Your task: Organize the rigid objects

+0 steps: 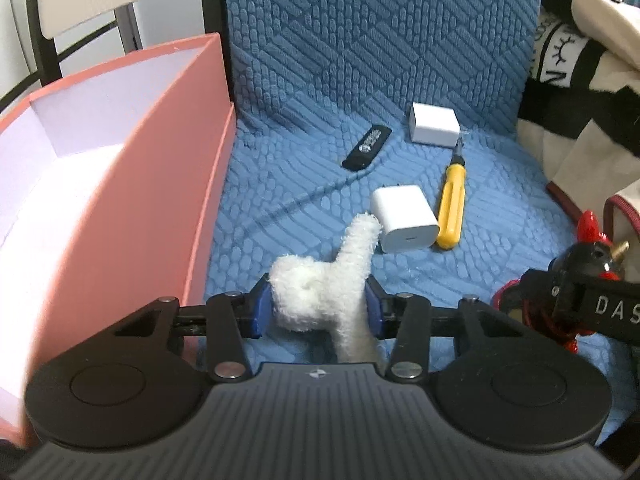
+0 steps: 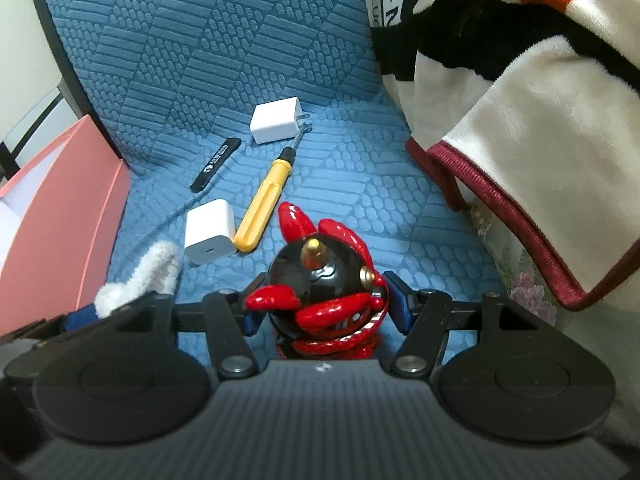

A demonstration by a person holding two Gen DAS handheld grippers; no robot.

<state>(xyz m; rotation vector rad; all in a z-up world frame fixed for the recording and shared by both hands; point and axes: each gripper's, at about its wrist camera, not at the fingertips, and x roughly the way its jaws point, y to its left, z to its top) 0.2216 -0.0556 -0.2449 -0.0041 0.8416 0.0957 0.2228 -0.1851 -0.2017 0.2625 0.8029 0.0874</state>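
Holding two things over the blue quilted seat point(image 1: 400, 60). My left gripper point(image 1: 316, 306) has its blue pads pressed into a white fuzzy plush piece point(image 1: 320, 280); it gives under the squeeze, light and soft, so probably not one for the pink box point(image 1: 192, 168) just left. My right gripper point(image 2: 326, 308) is closed about midway on a black-and-red glossy figurine point(image 2: 320, 280) with a brass stud on top. Judged hard, slick, possibly chippable at the red flanges; best gripped on the round black body. Still lying on the seat: two white chargers, near point(image 1: 404, 220) and far point(image 1: 434, 124), a yellow-handled screwdriver point(image 1: 452, 200), a black flat stick point(image 1: 366, 148). All stiff, light; take them across flat sides.
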